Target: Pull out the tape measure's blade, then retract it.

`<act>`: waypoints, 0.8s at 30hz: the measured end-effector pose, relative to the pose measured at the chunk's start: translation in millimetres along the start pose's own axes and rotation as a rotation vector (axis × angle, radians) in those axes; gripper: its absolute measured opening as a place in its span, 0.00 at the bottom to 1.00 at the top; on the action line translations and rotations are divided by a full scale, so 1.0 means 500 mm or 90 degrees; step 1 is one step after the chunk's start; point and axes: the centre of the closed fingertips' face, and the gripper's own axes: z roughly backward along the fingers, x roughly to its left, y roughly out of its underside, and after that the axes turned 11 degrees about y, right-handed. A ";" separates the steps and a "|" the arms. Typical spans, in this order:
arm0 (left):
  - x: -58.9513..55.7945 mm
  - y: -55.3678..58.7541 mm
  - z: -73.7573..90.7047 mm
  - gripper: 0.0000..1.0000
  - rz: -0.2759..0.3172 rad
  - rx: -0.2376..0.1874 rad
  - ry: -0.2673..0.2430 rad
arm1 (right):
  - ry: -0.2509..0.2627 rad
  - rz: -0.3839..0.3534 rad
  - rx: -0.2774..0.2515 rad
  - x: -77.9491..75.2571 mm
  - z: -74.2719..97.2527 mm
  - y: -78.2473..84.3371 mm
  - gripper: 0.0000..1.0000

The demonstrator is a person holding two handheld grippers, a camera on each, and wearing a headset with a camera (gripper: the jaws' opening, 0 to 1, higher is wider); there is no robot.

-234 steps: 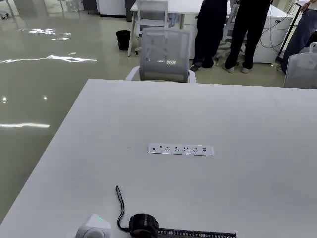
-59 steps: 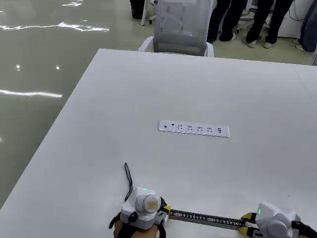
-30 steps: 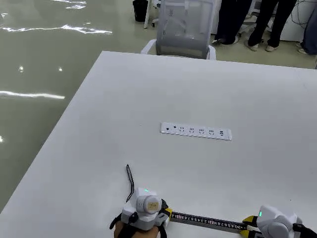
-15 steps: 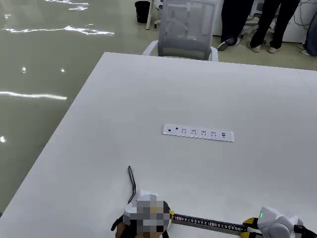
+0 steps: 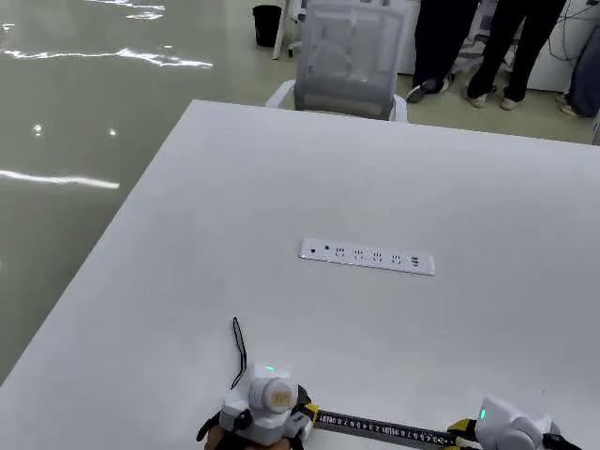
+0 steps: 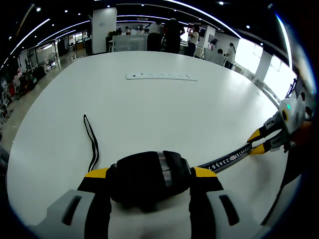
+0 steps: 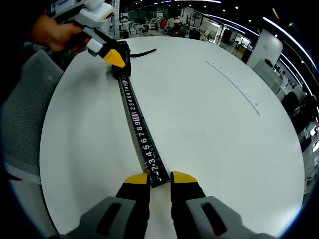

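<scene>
Left gripper (image 6: 150,172), nearest the viewer: its yellow-tipped jaws stand wide apart and clamp the black tape measure (image 6: 149,188) by both sides of its case. In the head view this gripper (image 5: 267,405) sits on the near side of the power strip (image 5: 367,256), towards that strip's left end. Right gripper (image 7: 159,178): jaws drawn almost together, pinching the free end of the blade (image 7: 137,124); in the head view it (image 5: 502,427) lies on the near side of the power strip, past the strip's right end. The blade is pulled out and runs low over the white table (image 5: 281,187) between the two grippers, roughly parallel to the power strip, with its printed numbers facing up. A thin black cord (image 5: 239,342) trails from the case across the table towards the power strip and stops well short of it. Beyond the power strip, past the table's far edge, stands a grey mesh chair (image 5: 347,52). Farther still are a dark bin (image 5: 266,23) and the legs of several standing people (image 5: 441,37).
</scene>
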 end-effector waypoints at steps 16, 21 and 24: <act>0.001 0.000 -0.002 0.60 0.001 0.003 0.007 | -0.004 0.003 0.002 0.003 -0.009 -0.010 0.14; 0.001 0.000 -0.002 0.60 0.001 0.005 0.008 | -0.005 0.001 0.003 0.004 -0.010 -0.011 0.14; 0.002 -0.001 -0.002 0.60 0.003 0.004 0.008 | -0.005 0.002 0.003 0.006 -0.009 -0.015 0.14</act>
